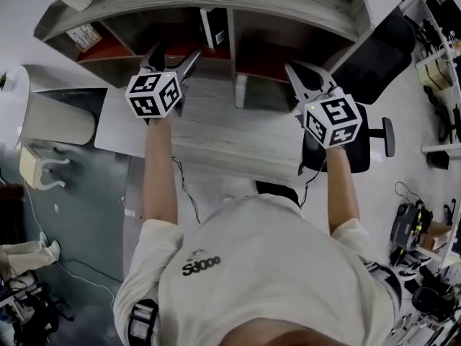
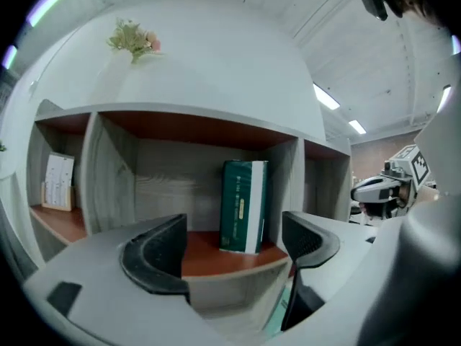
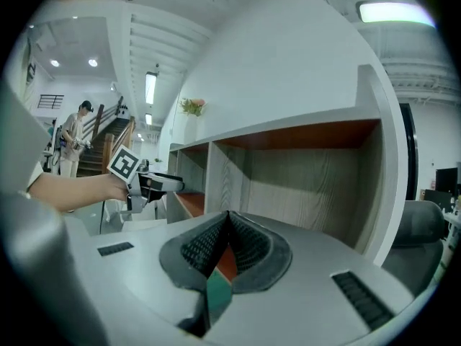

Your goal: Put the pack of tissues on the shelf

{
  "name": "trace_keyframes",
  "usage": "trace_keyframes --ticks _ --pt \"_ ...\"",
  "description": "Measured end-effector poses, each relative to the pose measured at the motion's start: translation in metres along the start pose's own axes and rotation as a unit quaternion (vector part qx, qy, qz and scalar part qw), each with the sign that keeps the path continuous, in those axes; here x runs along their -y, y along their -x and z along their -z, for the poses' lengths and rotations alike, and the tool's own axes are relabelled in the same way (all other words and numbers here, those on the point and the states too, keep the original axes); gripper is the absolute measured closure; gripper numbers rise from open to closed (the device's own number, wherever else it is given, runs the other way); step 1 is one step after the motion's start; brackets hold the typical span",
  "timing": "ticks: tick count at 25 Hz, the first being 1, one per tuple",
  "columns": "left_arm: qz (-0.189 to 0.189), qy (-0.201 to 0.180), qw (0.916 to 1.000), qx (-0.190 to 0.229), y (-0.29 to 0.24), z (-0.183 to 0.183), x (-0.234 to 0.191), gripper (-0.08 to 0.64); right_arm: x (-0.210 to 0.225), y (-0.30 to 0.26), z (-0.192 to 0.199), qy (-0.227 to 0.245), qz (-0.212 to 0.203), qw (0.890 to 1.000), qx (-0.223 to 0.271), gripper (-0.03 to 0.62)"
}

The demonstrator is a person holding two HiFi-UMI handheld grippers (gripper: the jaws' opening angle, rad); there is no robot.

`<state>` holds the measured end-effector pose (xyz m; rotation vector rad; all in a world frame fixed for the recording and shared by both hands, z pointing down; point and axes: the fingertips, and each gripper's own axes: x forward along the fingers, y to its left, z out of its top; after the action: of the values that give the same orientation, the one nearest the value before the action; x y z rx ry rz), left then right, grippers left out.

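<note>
At top centre of the head view, the pack of tissues [image 1: 214, 27] stands upright inside the middle compartment of the shelf [image 1: 288, 6]. In the left gripper view the pack of tissues [image 2: 243, 206] is dark green with a pale edge. It rests on the reddish shelf board, close to the divider at its right, and nothing touches it.

By the look of it the task is as good as done: the pack is already on the shelf and free of both grippers. Judging from this, all that remains is to draw the grippers away.

Both bare forearms reach forward from the person's shoulders, roughly parallel, over the grey wood-grain tabletop [image 1: 216, 132]. Each marker cube faces up toward the head camera.

The left gripper [image 1: 173, 56] sits left of centre and points at the middle compartment. Its fingers [image 2: 155, 254] are spread wide with nothing between them, and the pack shows beyond the gap.

The right gripper [image 1: 302, 78] sits right of centre and points into the right-hand compartment, where only a wood-grain back wall shows. Its fingers [image 3: 248, 247] are pressed together at the tips and pinch nothing.
</note>
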<state>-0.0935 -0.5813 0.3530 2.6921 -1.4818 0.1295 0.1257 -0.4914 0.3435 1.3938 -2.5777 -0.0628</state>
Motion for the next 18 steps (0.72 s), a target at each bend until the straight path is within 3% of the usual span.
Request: trace_keyframes --ticks 11,14,18 --pt "-0.029 -0.030 0.9991 0.002 0.152 0.028 0.004 0.455 -0.095 0.035 -0.026 0.055 -0.004 0.998 0.006 0.588" --pt "-0.020 -0.035 0.9992 0.003 0.186 0.031 0.012 0.516 -0.117 0.044 -0.030 0.063 0.001 0.998 0.005 0.588" --pt "-0.005 -0.048 0.9988 0.003 0.219 0.032 0.029 0.541 -0.142 0.056 -0.039 0.069 0.001 0.998 0.011 0.588"
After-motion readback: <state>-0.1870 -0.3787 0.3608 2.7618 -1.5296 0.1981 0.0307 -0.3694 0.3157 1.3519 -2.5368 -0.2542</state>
